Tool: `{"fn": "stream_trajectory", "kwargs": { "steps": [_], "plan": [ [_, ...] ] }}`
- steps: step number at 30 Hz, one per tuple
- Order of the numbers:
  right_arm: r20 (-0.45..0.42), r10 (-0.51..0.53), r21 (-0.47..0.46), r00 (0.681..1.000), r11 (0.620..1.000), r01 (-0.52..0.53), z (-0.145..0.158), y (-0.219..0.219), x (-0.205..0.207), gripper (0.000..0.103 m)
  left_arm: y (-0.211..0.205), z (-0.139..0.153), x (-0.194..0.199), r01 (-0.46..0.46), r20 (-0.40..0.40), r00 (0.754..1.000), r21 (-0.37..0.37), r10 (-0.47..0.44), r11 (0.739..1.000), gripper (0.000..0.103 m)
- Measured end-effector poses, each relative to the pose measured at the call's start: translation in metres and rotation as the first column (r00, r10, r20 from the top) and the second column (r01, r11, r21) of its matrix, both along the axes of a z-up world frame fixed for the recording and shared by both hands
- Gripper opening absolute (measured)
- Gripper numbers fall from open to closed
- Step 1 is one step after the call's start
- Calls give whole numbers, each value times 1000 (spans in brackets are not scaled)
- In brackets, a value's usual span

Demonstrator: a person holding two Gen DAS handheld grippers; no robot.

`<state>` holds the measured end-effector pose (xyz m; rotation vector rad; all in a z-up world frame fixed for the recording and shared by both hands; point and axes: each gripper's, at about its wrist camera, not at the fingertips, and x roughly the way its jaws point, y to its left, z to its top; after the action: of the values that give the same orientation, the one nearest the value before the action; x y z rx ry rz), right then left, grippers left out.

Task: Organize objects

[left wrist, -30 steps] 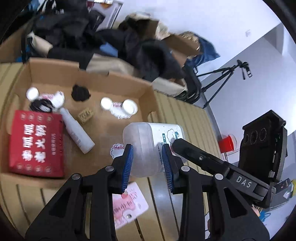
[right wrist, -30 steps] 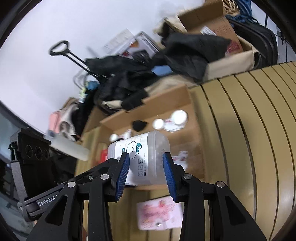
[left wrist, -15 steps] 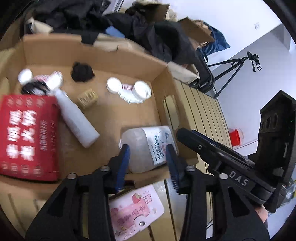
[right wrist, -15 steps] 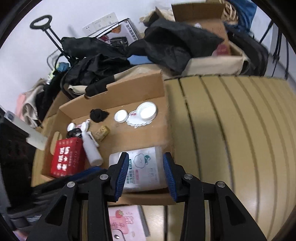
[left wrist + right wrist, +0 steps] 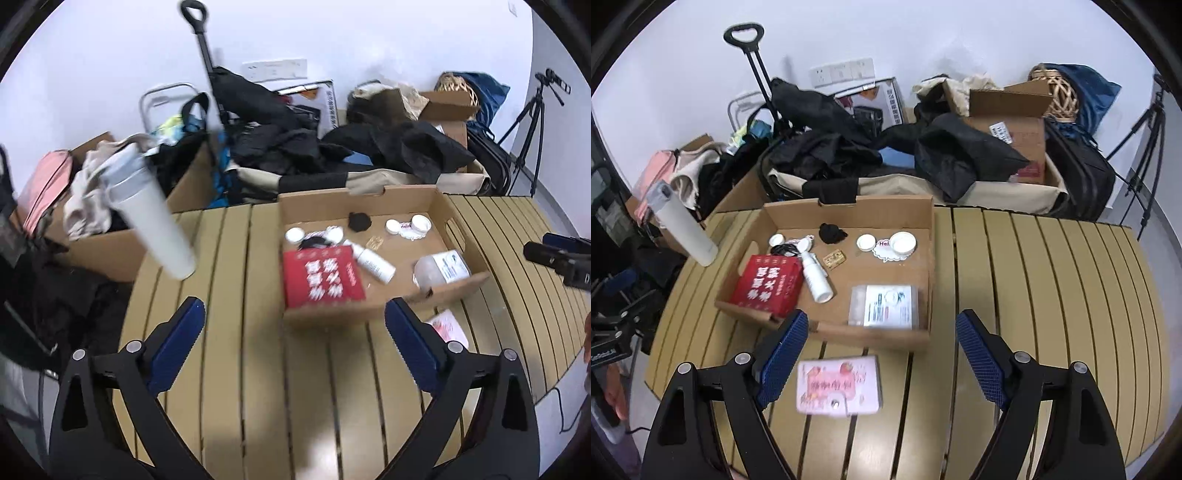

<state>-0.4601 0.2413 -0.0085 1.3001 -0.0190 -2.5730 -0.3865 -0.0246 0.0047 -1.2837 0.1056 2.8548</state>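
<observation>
Lying in corrugated cardboard box [image 5: 925,221], translucent squarish jar [image 5: 884,306], ribbed-padded tools spread

Colours we see on the worktop

We see a red packet [image 5: 767,285] with white characters, a brown cardboard box [image 5: 871,336], and a pink strawberry-print pouch [image 5: 839,384].

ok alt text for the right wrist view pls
Open right gripper above a slatted table, facing a shallow cardboard box holding a translucent wipes tub, red packet, white spray bottle and small lids. A pink card pouch lies in front of the box; a white tumbler stands far left.
</observation>
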Motion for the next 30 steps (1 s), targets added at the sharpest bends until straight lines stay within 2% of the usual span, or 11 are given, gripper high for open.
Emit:
{"fn": "stream_trajectory", "kwargs": {
  "steps": [4, 6, 8, 10, 13, 17, 20, 23, 26, 28, 30],
  "plan": [
    [-7, -3, -15, 1000, 1000, 3, 4, 8, 41, 86, -14, 4, 50, -36, -37, 999, -16, 35, 999, 100],
    [-11, -4, -22, 1000, 1000, 4, 4, 13, 65, 86, -22, 2, 79, -65, -33, 997, 20, 66, 998, 101],
    [-11, 15, -46, 1000, 999, -16, 1, 21, 105, 86, -29, -3, 105, -89, -23, 996, 37, 90, 995, 101],
    [10, 36, -76, 999, 997, -35, -5, 29, 139, 86, -32, -12, 144, -136, -32, 990, 15, 137, 991, 102],
    [19, 72, -130, 997, 989, -69, -22, 40, 205, 86, -29, -34, 196, -128, 15, 992, 35, 128, 991, 103],
    [91, 121, -108, 988, 988, -111, -60, 39, 267, 86, -19, -56, 219, -93, 111, 990, 65, 85, 994, 103],
    [128, 154, 21, 980, 987, -157, -71, 24, 268, 86, -10, -58, 217, -105, 105, 989, 39, 100, 994, 103],
    [111, 159, -18, 981, 987, -158, -66, 22, 260, 86, -6, -58, 215, -102, 97, 990, 40, 98, 994, 103],
    [103, 152, 26, 983, 988, -155, -67, 19, 257, 86, -2, -65, 212, -90, 102, 991, 43, 86, 995, 103],
    [49, 124, 41, 991, 991, -126, -64, 21, 256, 86, 2, -71, 206, -79, 90, 993, 70, 72, 994, 103],
    [-66, 21, 30, 998, 999, -19, -55, 28, 257, 86, 10, -80, 193, -83, 49, 996, 122, 77, 989, 103]
  ]
}}
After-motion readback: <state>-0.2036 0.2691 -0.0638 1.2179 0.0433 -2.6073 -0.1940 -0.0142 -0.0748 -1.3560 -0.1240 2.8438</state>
